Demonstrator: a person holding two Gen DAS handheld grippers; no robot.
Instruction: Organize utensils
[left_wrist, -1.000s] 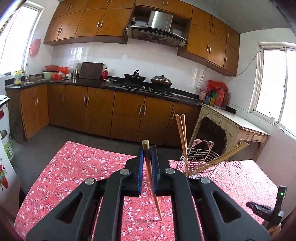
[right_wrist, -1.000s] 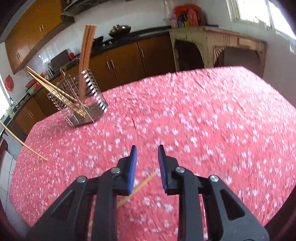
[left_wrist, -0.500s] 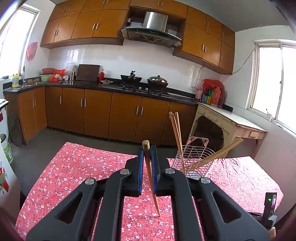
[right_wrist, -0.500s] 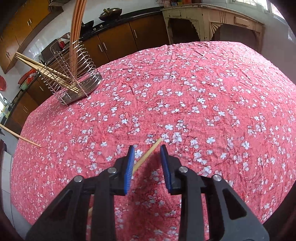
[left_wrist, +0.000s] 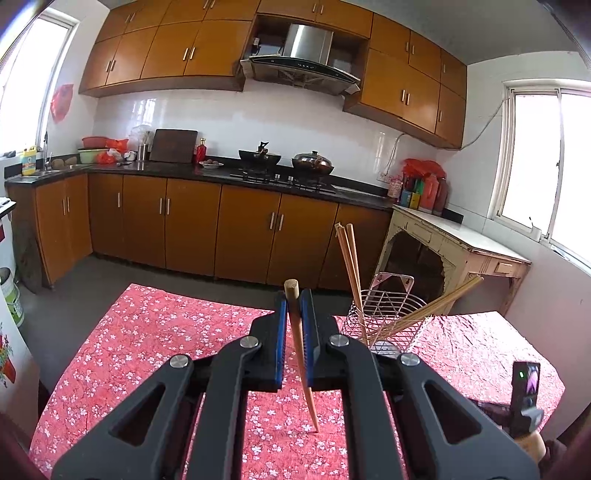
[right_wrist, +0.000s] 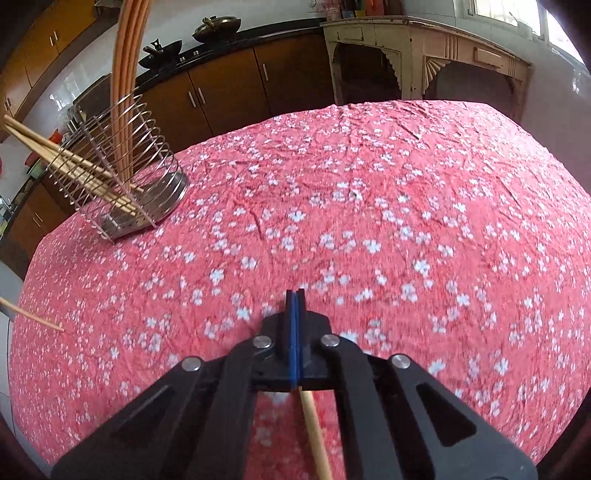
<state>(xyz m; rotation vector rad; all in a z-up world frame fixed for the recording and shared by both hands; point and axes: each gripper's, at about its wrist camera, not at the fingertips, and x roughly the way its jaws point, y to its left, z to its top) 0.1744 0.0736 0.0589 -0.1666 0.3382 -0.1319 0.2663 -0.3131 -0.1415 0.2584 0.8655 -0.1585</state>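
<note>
Between the blue pads (left_wrist: 281, 332) of the black left gripper (left_wrist: 293, 306) sits a reddish-brown chopstick (left_wrist: 301, 354). Below it spreads a red tablecloth (left_wrist: 155, 332) printed with small white blossoms. Right of that claw stands a silver wire holder (left_wrist: 384, 321) holding reddish-brown chopsticks (left_wrist: 349, 266) and pale tan chopsticks (left_wrist: 443, 301). Beyond are orange-brown cabinets (left_wrist: 192, 221), a black countertop (left_wrist: 177, 170) and white wall tiles (left_wrist: 221, 114). The black right gripper (right_wrist: 295, 295) has the same blue pads (right_wrist: 293, 332); a pale tan chopstick (right_wrist: 314, 428) shows behind them. Far right of the left claw, a cream side table (left_wrist: 461, 243) shows worn paint.
</note>
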